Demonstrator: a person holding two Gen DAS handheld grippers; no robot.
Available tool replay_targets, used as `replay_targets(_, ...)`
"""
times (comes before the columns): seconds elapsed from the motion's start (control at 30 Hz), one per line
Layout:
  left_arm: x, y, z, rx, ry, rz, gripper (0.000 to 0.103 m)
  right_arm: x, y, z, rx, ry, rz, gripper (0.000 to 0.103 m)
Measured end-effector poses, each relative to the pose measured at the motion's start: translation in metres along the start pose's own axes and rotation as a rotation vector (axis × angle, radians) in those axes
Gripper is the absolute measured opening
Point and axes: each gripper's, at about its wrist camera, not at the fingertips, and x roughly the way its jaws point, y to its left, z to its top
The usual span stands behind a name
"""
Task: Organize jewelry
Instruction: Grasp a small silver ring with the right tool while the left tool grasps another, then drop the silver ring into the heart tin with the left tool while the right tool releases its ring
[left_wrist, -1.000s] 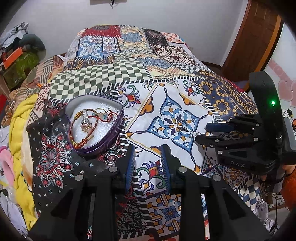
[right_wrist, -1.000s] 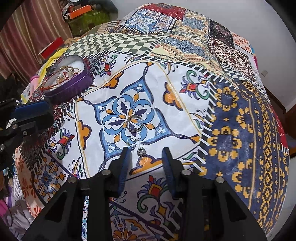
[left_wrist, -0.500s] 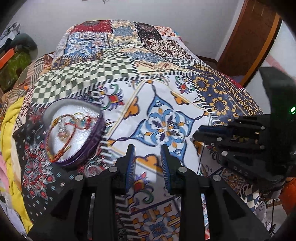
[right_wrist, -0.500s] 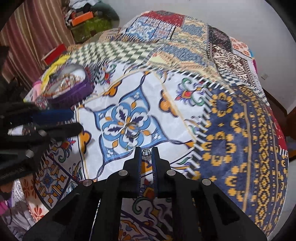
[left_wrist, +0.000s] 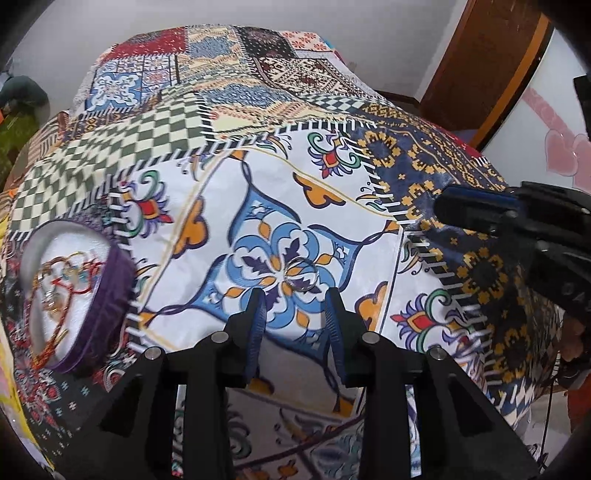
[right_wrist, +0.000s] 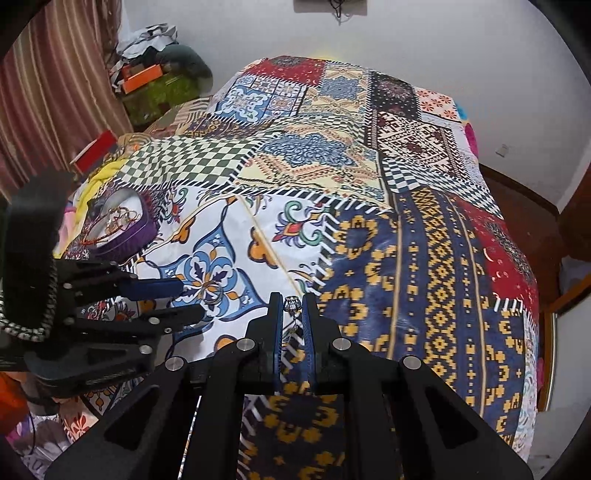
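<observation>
A patchwork-print bedspread (left_wrist: 258, 177) covers a bed in a small room with pale walls, and the work goes on over its near white-and-blue panel. Nearest in the right wrist view, the right gripper (right_wrist: 293, 306) has its jaws pressed almost together on a small sparkly silver piece (right_wrist: 291, 303), probably an earring or charm; it is pinched right at the tips and held clear of the cloth, likely so it can be carried without snagging. The left wrist view cannot show that piece: there the right gripper is only a dark shape at the right edge. The left gripper (left_wrist: 293, 314) is spread wide and holds nothing, poised just above a pair of thin silver rings (left_wrist: 301, 275) lying on the blue flower motif, seemingly lined up to take them. Those rings appear in the right wrist view only as a faint glint by the left tool's fingers. Farther left sits the purple heart-shaped box (left_wrist: 107, 295), open, already holding red-and-gold bracelets (left_wrist: 64, 291) on its white lining. It is evidently the destination, well apart from both grippers.
</observation>
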Motion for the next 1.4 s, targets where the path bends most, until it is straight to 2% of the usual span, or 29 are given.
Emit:
replay_targets(0.27,0.013,-0.009,0.007,0.025,-0.025,0.008,0.032,-0.001,-0.010,-0.001,0.022,0.000,0.005,0.009)
replay_targets(0.33,0.014,-0.008,0.008,0.024,-0.033,0.006,0.026,-0.003,-0.009,0.001,0.020,-0.005,0.005,0.009)
replay_targets(0.37,0.014,-0.008,0.008,0.023,-0.032,0.005,0.020,-0.004,-0.010,0.001,0.019,-0.008,0.005,0.009)
replay_targets(0.6,0.002,0.006,0.006,-0.008,-0.051,-0.007,0.020,-0.010,-0.004,0.007,0.015,-0.030,0.010,0.009)
replay_targets(0.97,-0.060,0.038,0.001,-0.055,-0.182,0.073,0.020,-0.016,0.027,0.031,-0.024,-0.080,0.051,0.009)
replay_targets(1.4,-0.128,0.083,-0.010,-0.137,-0.328,0.150,0.020,-0.023,0.089,0.061,-0.093,-0.147,0.143,0.009)
